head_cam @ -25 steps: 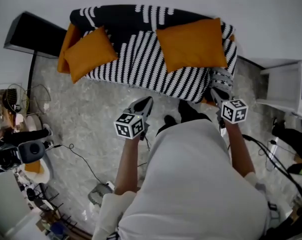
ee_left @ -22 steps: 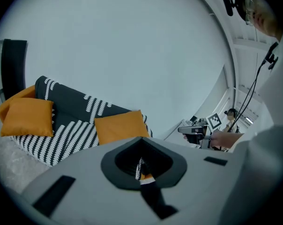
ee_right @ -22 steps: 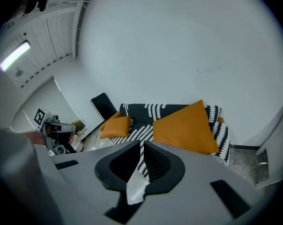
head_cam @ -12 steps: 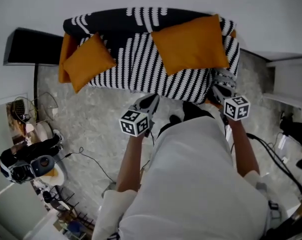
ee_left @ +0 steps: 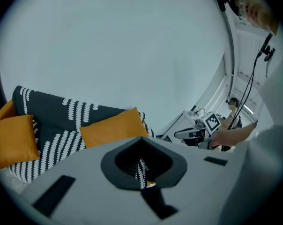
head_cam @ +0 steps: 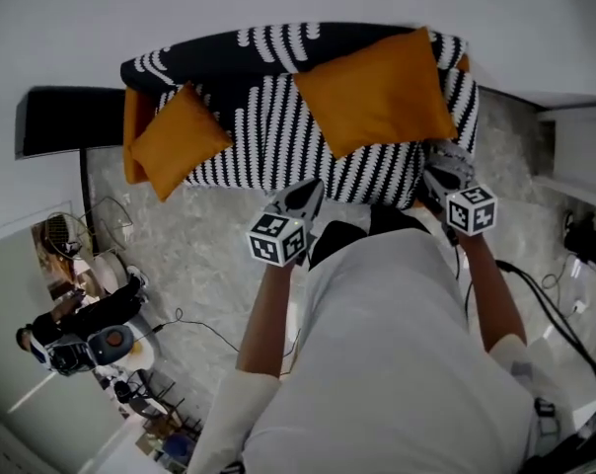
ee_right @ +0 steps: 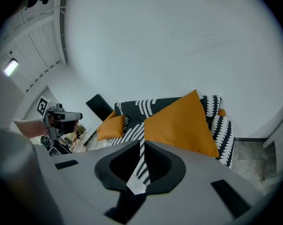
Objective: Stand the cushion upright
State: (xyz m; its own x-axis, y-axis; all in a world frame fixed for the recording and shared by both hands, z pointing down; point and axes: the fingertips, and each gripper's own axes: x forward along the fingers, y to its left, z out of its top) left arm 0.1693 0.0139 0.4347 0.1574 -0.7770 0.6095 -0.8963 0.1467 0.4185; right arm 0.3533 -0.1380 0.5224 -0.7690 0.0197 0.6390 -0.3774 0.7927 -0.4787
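Cushion (head_cam: 377, 92), the big orange one, lies askew at the right end of the striped sofa (head_cam: 268, 126), leaning toward the back with one corner uppermost. A small cushion (head_cam: 175, 138) sits at the left end. In the head view my left claw (head_cam: 306, 194) hangs by the sofa's front edge near its middle. My right claw (head_cam: 444, 161) is near the front right corner, just below the cushion, and neither claw reaches it. The left gripper view shows that claw's jaws pressed together with nothing in them, the cushion lying beyond, well apart. The right gripper view shows the same of the other claw: jaws all but closed and empty, the cushion nearer and a little to the right of the line they point along. I judge this to be the approach, with no grasp begun. Next I would need to part the jaws, take the cushion by its upper edge or corners, and set its lower edge square on the seat against the sofa back.
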